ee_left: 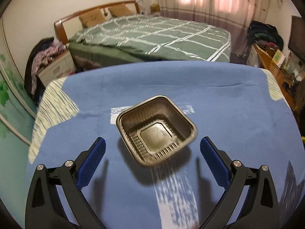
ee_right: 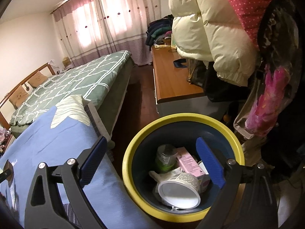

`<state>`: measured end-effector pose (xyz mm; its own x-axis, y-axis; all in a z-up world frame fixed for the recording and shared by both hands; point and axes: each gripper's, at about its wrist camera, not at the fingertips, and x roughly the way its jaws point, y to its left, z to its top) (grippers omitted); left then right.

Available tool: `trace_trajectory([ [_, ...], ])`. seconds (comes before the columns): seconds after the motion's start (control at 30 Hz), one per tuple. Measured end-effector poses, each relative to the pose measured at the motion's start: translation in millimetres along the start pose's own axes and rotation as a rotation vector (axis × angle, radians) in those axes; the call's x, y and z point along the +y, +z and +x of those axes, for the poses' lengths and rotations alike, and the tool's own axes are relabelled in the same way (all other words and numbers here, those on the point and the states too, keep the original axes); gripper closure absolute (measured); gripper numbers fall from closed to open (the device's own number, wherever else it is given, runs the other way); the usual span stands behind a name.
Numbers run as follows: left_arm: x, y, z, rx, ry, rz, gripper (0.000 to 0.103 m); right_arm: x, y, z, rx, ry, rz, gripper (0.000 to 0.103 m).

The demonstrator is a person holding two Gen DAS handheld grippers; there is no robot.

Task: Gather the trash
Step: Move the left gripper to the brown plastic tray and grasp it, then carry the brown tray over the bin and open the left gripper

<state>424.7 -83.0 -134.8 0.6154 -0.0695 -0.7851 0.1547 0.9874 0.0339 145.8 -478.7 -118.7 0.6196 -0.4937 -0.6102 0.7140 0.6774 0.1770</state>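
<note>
So I've got my left gripper (ee_left: 152, 147) spread wide with nothing in it, hanging just short of a dark plastic food tray (ee_left: 156, 129) sitting open side up on the blue tablecloth (ee_left: 238, 114). The tray sits roughly centred between my two fingers (ee_left: 91, 164), a bit ahead of the tips, turned so one corner points back at me. Nothing is touching it.

My guess on handling: this thing looks like thin thermoformed plastic, so super light and pretty flimsy. The ribbed walls probably flex if I squeeze across the whole body, and the finish looks glossy, so it could squirt out of the pads. I'd rather pinch one wall, one finger inside and one outside, just under the rolled rim where it's stiffest. Going for the corner nearest me might be sturdier still. It looks empty, though the picture is a bit blurry, so I can't rule out residue.

My right gripper (ee_right: 150, 156) is also wide open and empty, hovering above the yellow-rimmed bin (ee_right: 133, 171) beside the table. There's already stuff down in there: a white paper cup (ee_right: 180, 190), a pink carton (ee_right: 189, 164) and a greenish bottle (ee_right: 164, 157). Plenty of room for the tray on top, I reckon.
</note>
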Motion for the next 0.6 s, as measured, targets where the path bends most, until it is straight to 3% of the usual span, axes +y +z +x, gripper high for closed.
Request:
trace_trajectory([
  [0.3, 6, 16, 24, 0.004, 0.006, 0.009, 0.005, 3, 0, 3, 0.017, 0.021, -0.004, 0.013],
  [0.37, 6, 18, 26, 0.0, 0.007, 0.014, 0.009, 3, 0, 4, 0.017, 0.022, -0.004, 0.013],
  [0.4, 5, 19, 27, 0.003, 0.008, 0.017, 0.017, 3, 0, 4, 0.018, 0.024, -0.004, 0.013],
  [0.6, -1, 18, 22, -0.005, 0.017, 0.048, 0.02, 3, 0, 3, 0.011, 0.03, -0.006, 0.013],
])
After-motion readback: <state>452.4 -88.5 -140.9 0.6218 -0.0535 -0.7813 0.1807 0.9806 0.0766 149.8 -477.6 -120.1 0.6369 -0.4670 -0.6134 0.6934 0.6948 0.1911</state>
